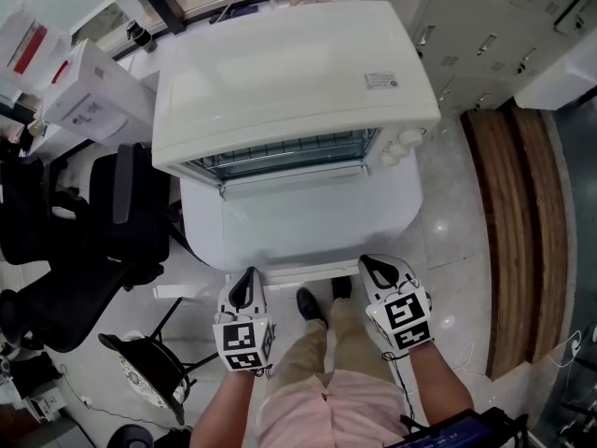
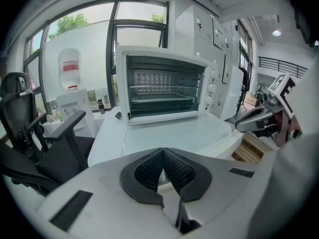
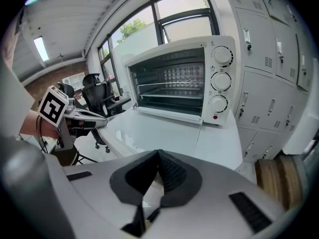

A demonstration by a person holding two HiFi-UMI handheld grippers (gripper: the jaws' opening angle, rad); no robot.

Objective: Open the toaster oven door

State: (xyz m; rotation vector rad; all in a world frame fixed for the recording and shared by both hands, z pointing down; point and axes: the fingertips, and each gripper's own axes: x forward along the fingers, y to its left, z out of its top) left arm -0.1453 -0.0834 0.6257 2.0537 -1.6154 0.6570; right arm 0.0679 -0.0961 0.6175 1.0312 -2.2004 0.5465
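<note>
Hovering over the near edge of the glossy white table [image 1: 280,236], the left gripper [image 1: 245,289] and right gripper [image 1: 376,270] each have ribbed black pads pressed together, gripping nothing. Beyond them, mid-table, stands the boxy white toaster oven [image 1: 289,73] — a wire rack shows in its front, with three round knobs [image 3: 220,81] at its right. The small label [image 1: 380,80] on top is too fine to read.

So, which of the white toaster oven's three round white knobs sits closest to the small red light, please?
The bottom round white knob, directly above the small red light; the others stack higher.
</note>
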